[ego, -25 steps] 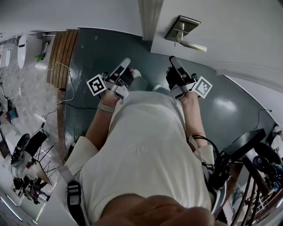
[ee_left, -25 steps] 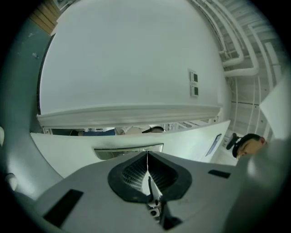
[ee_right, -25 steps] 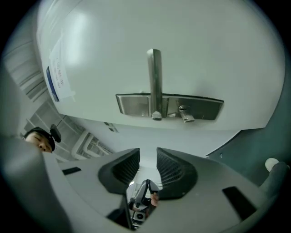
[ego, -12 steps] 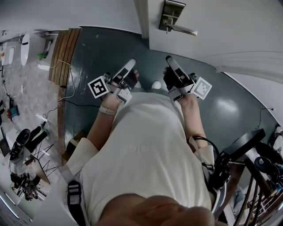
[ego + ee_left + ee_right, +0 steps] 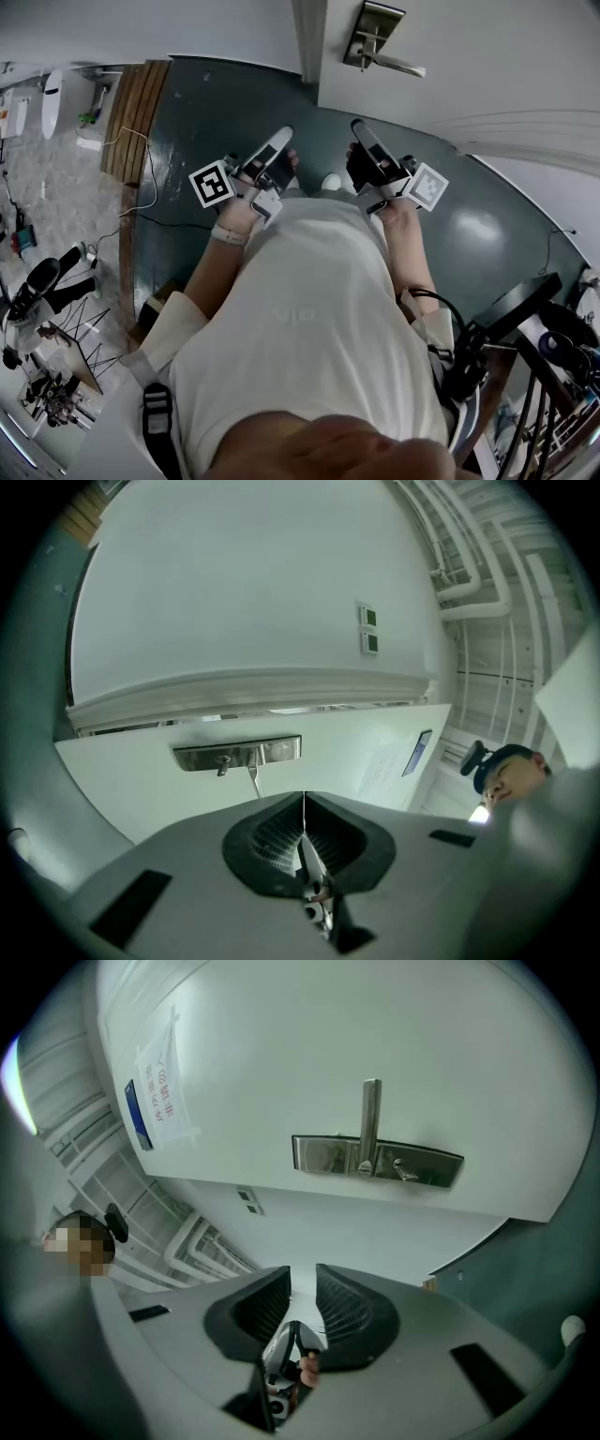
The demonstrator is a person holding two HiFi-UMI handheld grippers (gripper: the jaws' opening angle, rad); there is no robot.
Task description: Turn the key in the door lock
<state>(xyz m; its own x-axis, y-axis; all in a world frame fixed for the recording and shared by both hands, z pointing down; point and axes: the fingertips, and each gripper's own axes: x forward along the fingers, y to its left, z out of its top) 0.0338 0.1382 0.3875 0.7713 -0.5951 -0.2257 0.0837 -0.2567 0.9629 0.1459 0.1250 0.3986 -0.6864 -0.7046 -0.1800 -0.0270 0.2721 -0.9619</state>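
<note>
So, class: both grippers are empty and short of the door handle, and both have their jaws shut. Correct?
Only the left gripper is shut. The right gripper view shows the right gripper with jaws apart. Both are empty and short of the door handle.

I see a loose cream short-sleeved shirt (image 5: 309,319); a pale band (image 5: 225,234) on the left wrist; a black strap (image 5: 157,412) with a buckle; the left gripper (image 5: 284,134) and right gripper (image 5: 359,127) are grey, with black ribbed pads (image 5: 272,841); their cubes (image 5: 212,184) bear black-on-white square markers.
</note>
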